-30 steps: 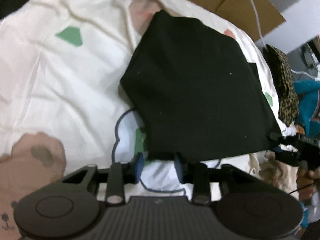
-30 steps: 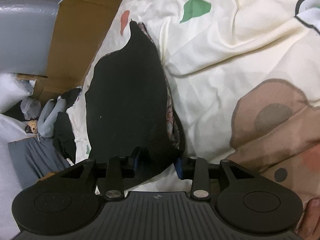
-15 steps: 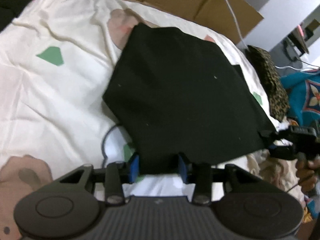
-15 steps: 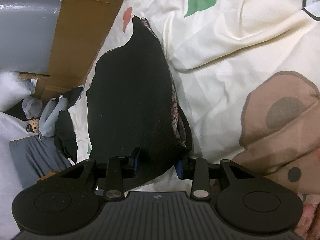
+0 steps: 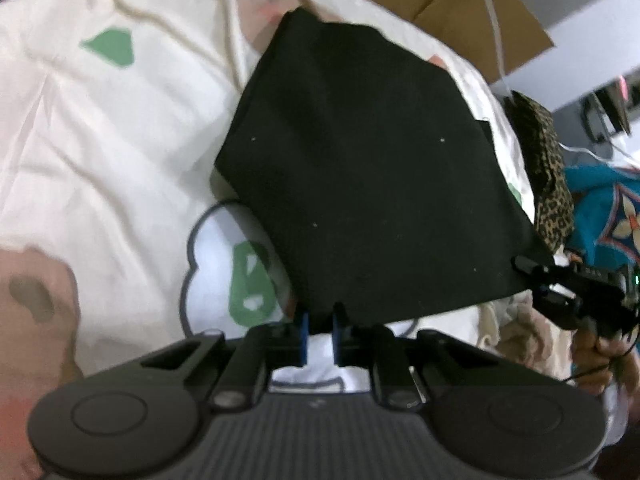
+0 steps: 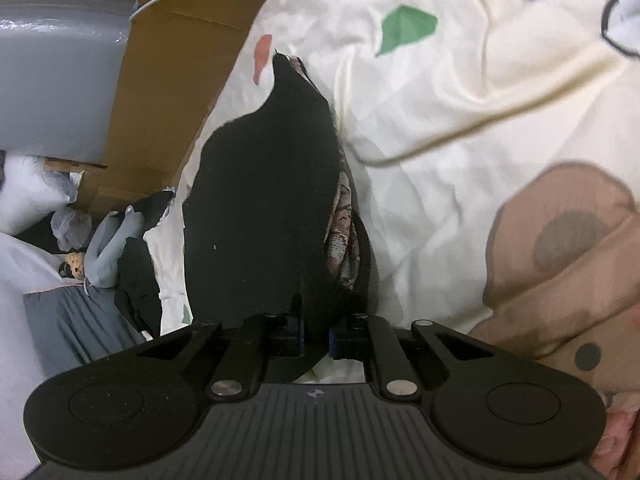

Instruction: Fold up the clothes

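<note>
Black ribbed tongs [image 5: 319, 338] with round discs, silver screws and blue pads [image 5: 304, 336].

Both wrist views look steeply down, close; seemingly sharing the black garment [image 5: 360, 184].

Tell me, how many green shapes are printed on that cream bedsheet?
3 in the left wrist view: one on the bedsheet upper left, one beside the black garment, one at its right edge. The garment may hide more.

The black garment [image 6: 260, 216] is hiding the right claw [image 6: 316, 332] pads where its hem is bunching between them. Beyond the left claw [image 5: 320, 334], motion blur is smearing the bedsheet [image 5: 100, 140] prints, and the frame edge is cutting off the teal fabric [image 5: 600, 200] to its right.
</note>
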